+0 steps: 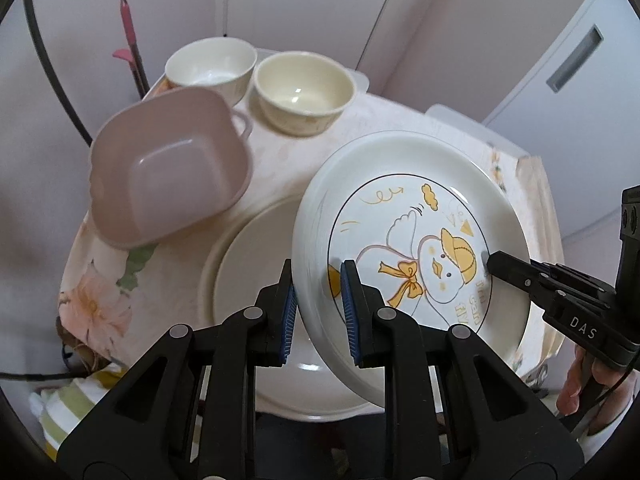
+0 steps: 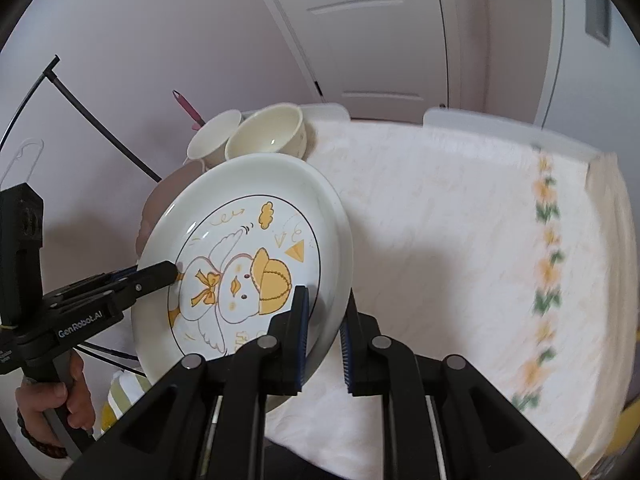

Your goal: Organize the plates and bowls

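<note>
Above the plain plate (image 1: 256,280) on the desk (image 1: 168,280), we hold the duck plate (image 1: 404,248) tilted, left hand-held gripper (image 1: 318,312) and right hand-held gripper (image 2: 324,340) clamped on opposite rims, likely for stacking.

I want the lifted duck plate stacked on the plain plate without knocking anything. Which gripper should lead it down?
Probably the left gripper: its side of the white duck-print plate hangs over the plain cream plate; the right gripper holds the far rim.

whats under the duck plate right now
A plain cream plate lies on the tablecloth beneath the lifted duck plate, which both tongs hold by opposite rims. The duck plate hides the cream plate's right part.
</note>
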The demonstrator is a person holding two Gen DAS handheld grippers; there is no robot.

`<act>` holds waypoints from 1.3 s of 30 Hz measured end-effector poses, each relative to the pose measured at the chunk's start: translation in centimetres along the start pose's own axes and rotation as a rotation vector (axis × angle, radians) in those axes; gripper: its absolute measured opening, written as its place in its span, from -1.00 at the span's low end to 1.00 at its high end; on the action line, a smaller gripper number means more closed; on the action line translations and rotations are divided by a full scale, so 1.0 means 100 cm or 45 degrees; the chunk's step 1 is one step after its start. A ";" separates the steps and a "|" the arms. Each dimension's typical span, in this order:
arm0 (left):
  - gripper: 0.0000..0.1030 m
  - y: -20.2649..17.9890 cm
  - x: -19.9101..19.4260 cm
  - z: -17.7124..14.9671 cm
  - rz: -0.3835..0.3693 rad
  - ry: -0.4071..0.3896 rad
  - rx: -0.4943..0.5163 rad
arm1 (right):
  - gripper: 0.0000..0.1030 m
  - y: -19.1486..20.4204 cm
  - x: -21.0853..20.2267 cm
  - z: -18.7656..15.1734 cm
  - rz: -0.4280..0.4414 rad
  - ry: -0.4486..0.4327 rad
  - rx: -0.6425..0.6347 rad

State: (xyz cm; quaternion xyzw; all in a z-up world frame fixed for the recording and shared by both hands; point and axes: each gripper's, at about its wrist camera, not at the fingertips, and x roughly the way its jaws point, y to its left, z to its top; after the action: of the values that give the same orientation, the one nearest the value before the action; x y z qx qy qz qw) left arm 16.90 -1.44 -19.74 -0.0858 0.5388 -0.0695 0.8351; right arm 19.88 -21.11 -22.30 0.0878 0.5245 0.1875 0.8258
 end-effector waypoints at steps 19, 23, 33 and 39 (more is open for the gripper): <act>-0.63 0.027 0.034 -0.041 0.119 0.089 0.081 | -0.74 0.035 0.033 -0.032 -0.134 0.024 -0.136; -0.63 0.027 0.040 -0.044 0.154 0.108 0.101 | -0.74 0.032 0.036 -0.031 -0.131 0.033 -0.150; -0.63 0.013 0.044 -0.048 0.291 0.095 0.210 | -0.74 0.035 0.043 -0.032 -0.153 0.051 -0.183; -0.63 0.006 0.043 -0.049 0.352 0.085 0.268 | -0.74 0.036 0.046 -0.033 -0.162 0.067 -0.174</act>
State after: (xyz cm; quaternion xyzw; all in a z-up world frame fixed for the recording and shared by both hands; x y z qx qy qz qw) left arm 14.26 -2.04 -25.68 0.0794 0.5627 -0.0127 0.8227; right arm 17.90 -16.11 -26.34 -0.0070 0.5364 0.1724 0.8261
